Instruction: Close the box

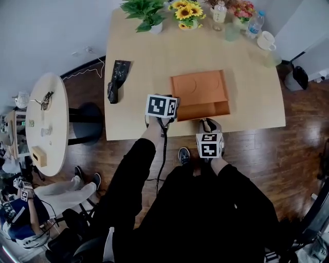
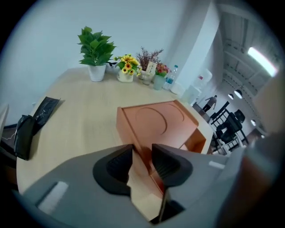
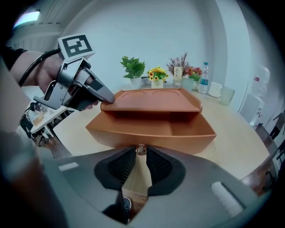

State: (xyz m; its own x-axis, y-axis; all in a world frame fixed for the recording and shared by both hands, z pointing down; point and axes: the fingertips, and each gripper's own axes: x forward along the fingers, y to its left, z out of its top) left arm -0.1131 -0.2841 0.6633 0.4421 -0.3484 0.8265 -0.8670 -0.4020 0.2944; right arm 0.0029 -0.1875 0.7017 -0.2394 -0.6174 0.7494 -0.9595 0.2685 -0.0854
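An orange box (image 1: 199, 88) sits near the front edge of the wooden table (image 1: 144, 56), its drawer (image 3: 151, 133) pulled out toward me. In the right gripper view my right gripper (image 3: 141, 153) is shut on the small round knob (image 3: 141, 149) at the middle of the drawer front. My left gripper (image 2: 142, 152) is at the box's front left corner (image 2: 133, 133); the corner's thin wall stands between its jaws with a gap beside it, so it is open. The right gripper view shows the left gripper (image 3: 101, 95) at the top panel's left corner.
A black object (image 1: 117, 77) lies at the table's left edge. A potted plant (image 1: 146, 13), sunflowers (image 1: 187, 11), bottles and a mug (image 1: 266, 40) line the far edge. A round side table (image 1: 49, 123) and a seated person (image 1: 31, 205) are to the left.
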